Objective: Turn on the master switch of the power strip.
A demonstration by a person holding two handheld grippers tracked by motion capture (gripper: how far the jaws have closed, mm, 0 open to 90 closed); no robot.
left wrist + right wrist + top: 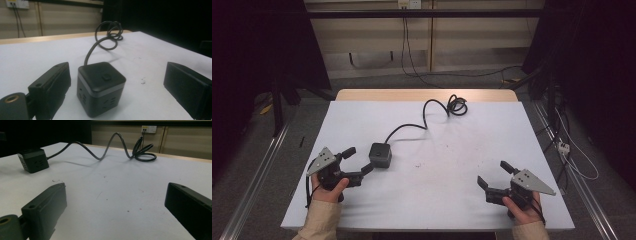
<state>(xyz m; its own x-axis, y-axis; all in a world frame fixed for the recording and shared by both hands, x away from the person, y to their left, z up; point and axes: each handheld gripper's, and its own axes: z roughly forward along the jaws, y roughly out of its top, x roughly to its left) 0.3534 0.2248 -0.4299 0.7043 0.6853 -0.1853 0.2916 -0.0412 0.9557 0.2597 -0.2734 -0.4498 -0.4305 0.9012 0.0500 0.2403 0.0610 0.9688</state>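
Your left claw [358, 161] stands wide open with nothing gripped, and the black cube socket [380, 154] sits just ahead of it, partly between the two jaws; in the left gripper view the cube [101, 87] lies close to the jaw on the left of that view without clearly touching it, while a broad strip of bare white tabletop [437, 200] separates it from the other jaw. The cube's cable [427, 117] leaves its far side, curves away from your left claw and ends in a loose coil [457, 105] near the tabletop's far edge. Your right claw [494, 174] is also spread wide and holds nothing; it rests well apart from the cube, near the tabletop's front right corner, with the right edge close behind it. Ahead of your right claw, in the right gripper view, the surface lies open all the way to the cube [33, 160] and the looping cable [110, 147]. Between your two claws the tabletop is bare apart from small specks.
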